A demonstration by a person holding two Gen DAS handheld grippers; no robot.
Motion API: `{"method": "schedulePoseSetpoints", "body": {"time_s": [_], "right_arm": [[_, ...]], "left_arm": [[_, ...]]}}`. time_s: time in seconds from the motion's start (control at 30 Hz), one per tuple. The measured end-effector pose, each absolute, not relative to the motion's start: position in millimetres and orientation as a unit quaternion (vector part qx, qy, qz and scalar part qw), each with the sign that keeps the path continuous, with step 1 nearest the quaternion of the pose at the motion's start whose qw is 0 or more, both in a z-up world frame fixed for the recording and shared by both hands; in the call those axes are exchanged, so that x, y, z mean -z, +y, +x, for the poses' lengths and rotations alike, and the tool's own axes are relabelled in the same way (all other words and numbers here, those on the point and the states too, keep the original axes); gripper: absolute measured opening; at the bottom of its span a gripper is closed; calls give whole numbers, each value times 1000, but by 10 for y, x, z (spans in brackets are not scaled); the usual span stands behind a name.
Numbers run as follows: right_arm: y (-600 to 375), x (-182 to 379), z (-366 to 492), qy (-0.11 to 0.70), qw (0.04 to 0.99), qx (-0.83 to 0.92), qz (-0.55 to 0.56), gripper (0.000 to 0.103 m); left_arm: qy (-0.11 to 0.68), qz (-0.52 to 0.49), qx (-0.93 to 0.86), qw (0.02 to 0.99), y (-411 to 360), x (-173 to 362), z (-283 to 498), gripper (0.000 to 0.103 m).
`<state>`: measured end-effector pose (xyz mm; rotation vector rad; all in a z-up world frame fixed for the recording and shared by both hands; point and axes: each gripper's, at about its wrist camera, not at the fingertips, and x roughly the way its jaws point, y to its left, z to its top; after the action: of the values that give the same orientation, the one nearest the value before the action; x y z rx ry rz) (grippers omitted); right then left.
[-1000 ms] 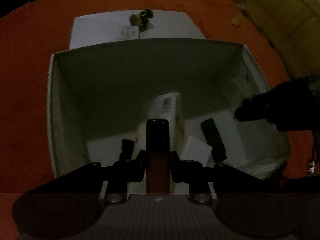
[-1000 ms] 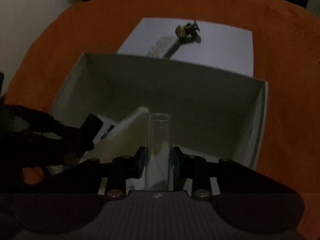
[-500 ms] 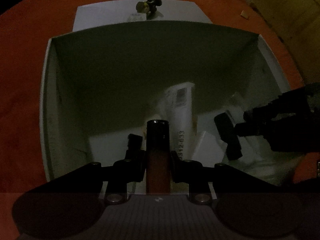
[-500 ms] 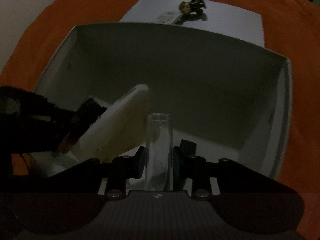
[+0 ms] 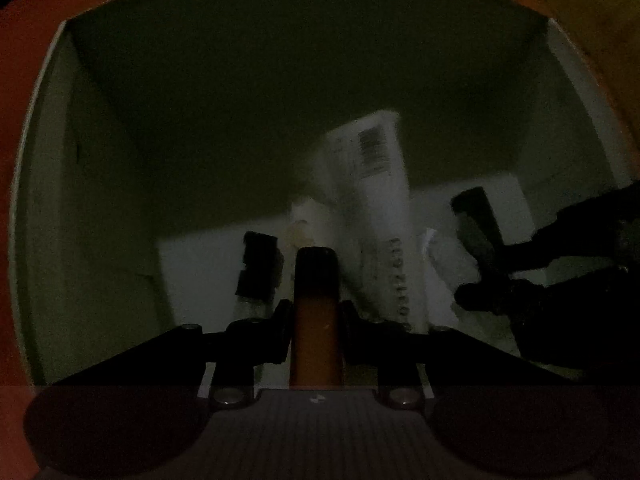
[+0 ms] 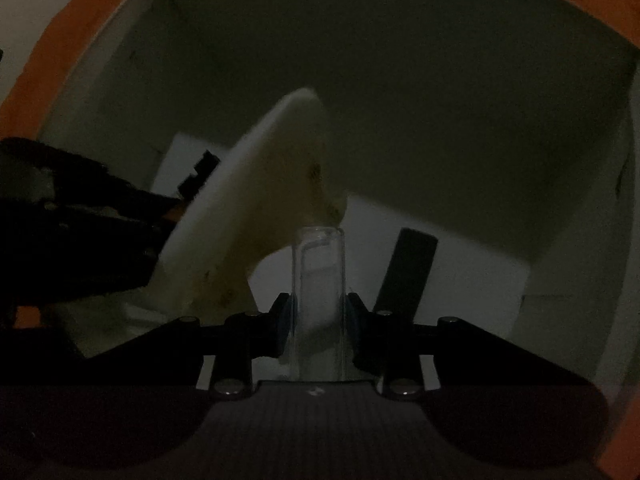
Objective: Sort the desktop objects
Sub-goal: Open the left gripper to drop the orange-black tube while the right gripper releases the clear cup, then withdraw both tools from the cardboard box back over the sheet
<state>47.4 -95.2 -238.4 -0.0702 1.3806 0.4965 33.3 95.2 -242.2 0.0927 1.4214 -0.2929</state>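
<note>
My left gripper [image 5: 316, 312] is shut on an orange tube with a black cap [image 5: 316, 300] and holds it inside the white box [image 5: 100, 160]. My right gripper [image 6: 319, 312] is shut on a clear tube [image 6: 319, 276], also inside the same box [image 6: 580, 240]. A white tube with a barcode [image 5: 372, 200] leans in the box; it also shows in the right wrist view [image 6: 256, 200]. The right gripper shows dark at the right of the left wrist view [image 5: 560, 264]; the left gripper shows dark at the left of the right wrist view [image 6: 80, 216].
Small black pieces lie on the box floor [image 5: 258, 268] [image 5: 476, 220] [image 6: 408, 272]. The box's tall walls close in on all sides. The orange cloth [image 5: 24, 40] shows outside the rim.
Both grippers have gone down and forward into the box with their tubes. The box walls now fill both views, and the white sheet with the small figure beyond has dropped out of sight.
</note>
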Motion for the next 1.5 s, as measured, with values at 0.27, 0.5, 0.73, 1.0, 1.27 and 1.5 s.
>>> {"method": "schedulePoseSetpoints", "body": {"time_s": [0.27, 0.5, 0.73, 1.0, 1.27, 1.5], "right_arm": [[-891, 2407, 270, 600, 764, -227, -62, 32], [-876, 2434, 203, 585, 777, -221, -70, 33], [-834, 2540, 250, 614, 747, -243, -72, 91], [-1193, 2494, 276, 600, 774, -199, 18, 93], [-1367, 2166, 233, 587, 781, -209, 44, 94], [-1346, 1551, 405, 584, 775, -225, 90, 94]], "left_arm": [[651, 29, 124, 748, 982, 2484, 320, 21], [669, 11, 112, 735, 1014, 2564, 345, 22], [684, 18, 102, 722, 969, 2627, 366, 63], [659, -22, 117, 743, 1088, 2473, 442, 83], [643, -11, 164, 748, 1067, 2076, 536, 89], [574, 46, 155, 803, 1035, 1233, 656, 93]]}}
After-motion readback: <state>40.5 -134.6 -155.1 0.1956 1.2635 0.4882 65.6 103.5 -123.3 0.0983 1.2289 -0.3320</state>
